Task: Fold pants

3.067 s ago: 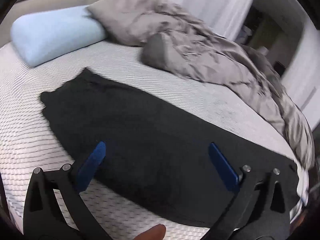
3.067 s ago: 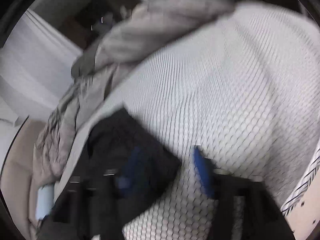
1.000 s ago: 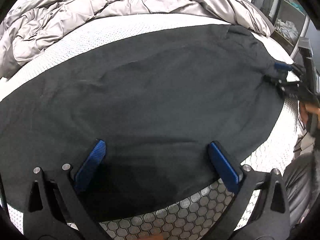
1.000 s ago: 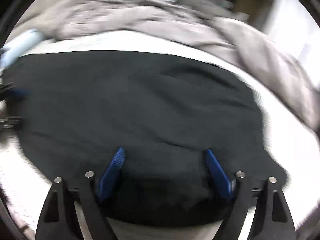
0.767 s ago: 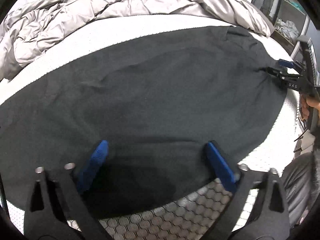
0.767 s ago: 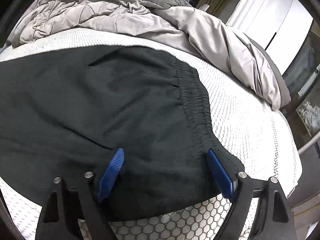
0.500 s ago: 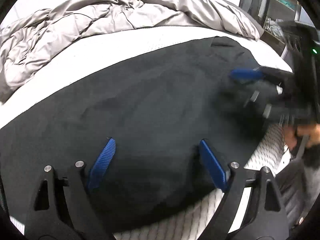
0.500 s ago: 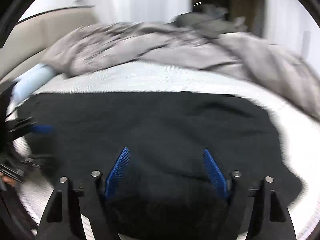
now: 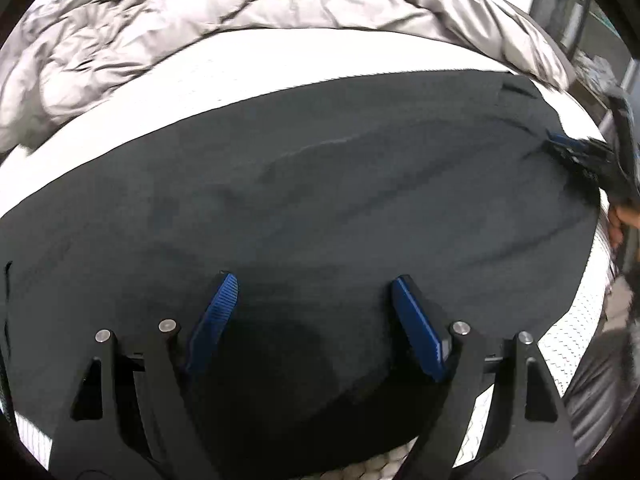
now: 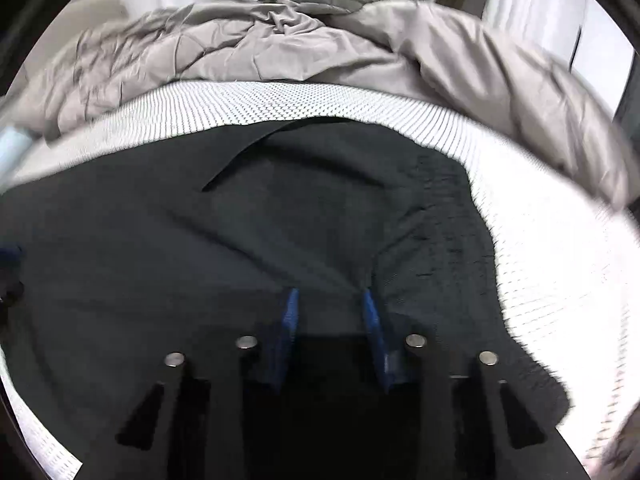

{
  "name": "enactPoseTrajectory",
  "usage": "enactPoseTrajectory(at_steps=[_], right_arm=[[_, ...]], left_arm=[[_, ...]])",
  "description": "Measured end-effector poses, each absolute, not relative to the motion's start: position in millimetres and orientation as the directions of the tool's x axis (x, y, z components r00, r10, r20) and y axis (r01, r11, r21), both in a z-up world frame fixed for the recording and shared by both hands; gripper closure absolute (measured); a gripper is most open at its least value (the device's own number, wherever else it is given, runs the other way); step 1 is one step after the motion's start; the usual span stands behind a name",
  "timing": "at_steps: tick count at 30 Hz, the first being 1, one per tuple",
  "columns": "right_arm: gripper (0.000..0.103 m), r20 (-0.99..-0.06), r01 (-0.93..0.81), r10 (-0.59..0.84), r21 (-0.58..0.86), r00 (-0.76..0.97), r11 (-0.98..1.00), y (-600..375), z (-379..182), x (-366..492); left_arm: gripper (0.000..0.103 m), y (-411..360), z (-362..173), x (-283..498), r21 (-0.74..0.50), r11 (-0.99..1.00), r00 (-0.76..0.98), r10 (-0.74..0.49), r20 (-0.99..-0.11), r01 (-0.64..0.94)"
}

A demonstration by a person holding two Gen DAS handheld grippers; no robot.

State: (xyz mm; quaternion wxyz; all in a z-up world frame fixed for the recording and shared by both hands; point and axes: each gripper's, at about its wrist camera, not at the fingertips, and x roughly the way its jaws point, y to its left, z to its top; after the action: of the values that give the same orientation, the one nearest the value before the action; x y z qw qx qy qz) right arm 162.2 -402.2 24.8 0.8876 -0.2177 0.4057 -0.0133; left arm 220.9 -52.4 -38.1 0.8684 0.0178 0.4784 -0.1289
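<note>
Cloth is gathered between the closing jaws of the right hand-held gripper (image 10: 330, 300), a ridge of black pants (image 10: 248, 240) being pinched near the elastic waistband (image 10: 452, 236). The jaws of the left hand-held gripper (image 9: 312, 292) are also narrowing but remain wide, unclenched over flat fabric. The pants are spread across the mattress (image 10: 560, 264), near its front edge. The fabric is judged soft, light and limp; hold is best taken at the waistband and hems. Bare mattress is left beyond the pants, before the crumpled grey duvet (image 10: 304, 44).
</note>
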Motion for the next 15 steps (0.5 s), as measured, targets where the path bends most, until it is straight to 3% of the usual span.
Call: enactPoseTrajectory(at_steps=[3, 6, 9, 11, 15], right_arm=[[0.070, -0.720, -0.185, -0.154, -0.368, 0.676, 0.911, -378, 28, 149], [0.068, -0.749, -0.366, 0.064, -0.245, 0.659, 0.898, -330, 26, 114], [0.066, -0.793, -0.535, 0.210, -0.166, 0.571, 0.829, -284, 8, 90], [0.065, -0.814, -0.568, 0.174, -0.217, 0.554, 0.794, -272, -8, 80], [0.065, -0.759, -0.443, 0.011, -0.368, 0.651, 0.818, -322, 3, 78]], left_arm=[[0.030, -52, -24, 206, -0.140, 0.957, 0.538, -0.260, -0.802, 0.253], [0.030, -80, -12, 193, -0.216, 0.906, 0.523, -0.391, -0.757, 0.363], [0.030, -115, -23, 181, -0.207, 0.846, 0.434, -0.444, -0.784, 0.492], [0.030, -121, -32, 174, -0.123, 0.849, 0.449, -0.388, -0.805, 0.513], [0.030, -92, -33, 171, -0.159, 0.866, 0.449, -0.393, -0.803, 0.474]])
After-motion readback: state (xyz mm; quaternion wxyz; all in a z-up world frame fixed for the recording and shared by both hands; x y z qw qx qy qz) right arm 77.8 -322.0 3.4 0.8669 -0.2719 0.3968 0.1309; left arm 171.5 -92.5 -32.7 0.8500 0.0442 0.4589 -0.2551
